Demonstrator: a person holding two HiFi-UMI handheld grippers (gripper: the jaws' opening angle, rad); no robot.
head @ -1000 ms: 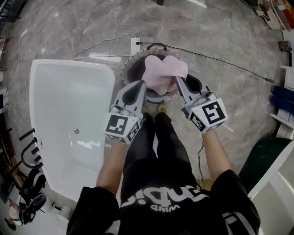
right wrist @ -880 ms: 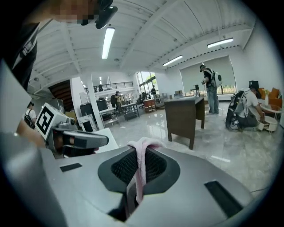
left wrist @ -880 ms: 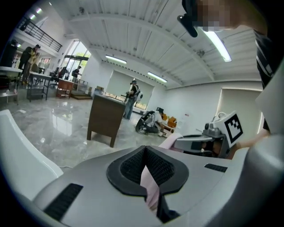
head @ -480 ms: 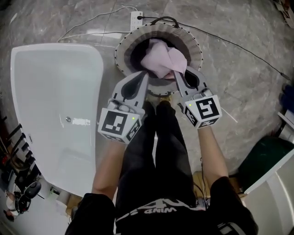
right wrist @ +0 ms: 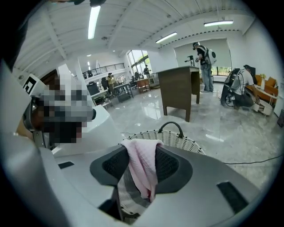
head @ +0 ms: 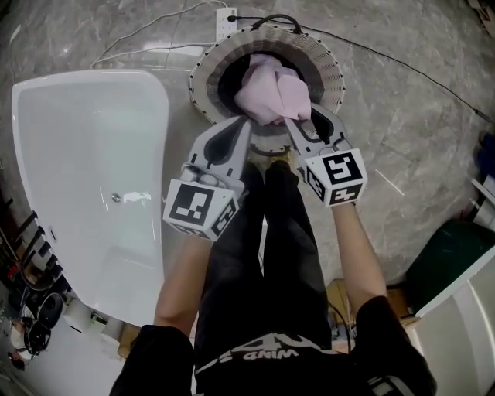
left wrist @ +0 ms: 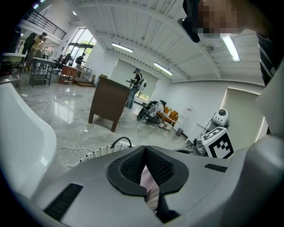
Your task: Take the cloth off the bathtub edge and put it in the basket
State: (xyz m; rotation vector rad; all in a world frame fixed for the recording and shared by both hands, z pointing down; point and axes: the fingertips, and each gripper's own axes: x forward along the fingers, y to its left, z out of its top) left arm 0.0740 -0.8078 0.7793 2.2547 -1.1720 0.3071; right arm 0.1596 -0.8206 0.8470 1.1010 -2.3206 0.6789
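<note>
A pink cloth [head: 271,91] is held bunched over the dark opening of a round woven basket [head: 329,77], which is set on the grey marble floor [head: 402,147] just beside the corner of a white bathtub [head: 85,155]. The cloth is already off the tub edge, and most of it is seen within the basket's rim, its near end raised toward both tools. The left hand-held gripper [head: 246,124] is closed on the cloth: in the left gripper view a narrow strip of pale fabric is pinched between jaws that meet above it. The right hand-held gripper [head: 294,124] has just been opening; in the right gripper view its jaws are parted about halfway, and a fold of the cloth is draped loosely in the gap between them, with a striped grey part shown beneath the pink. Both tools are angled downward at the near rim of the basket, their marker cubes turned up toward the head camera. A white power strip [head: 227,14] and a black cable [head: 402,68] are laid on the floor beyond the basket. Black trousers [head: 263,255] are seen below the tools.
</note>
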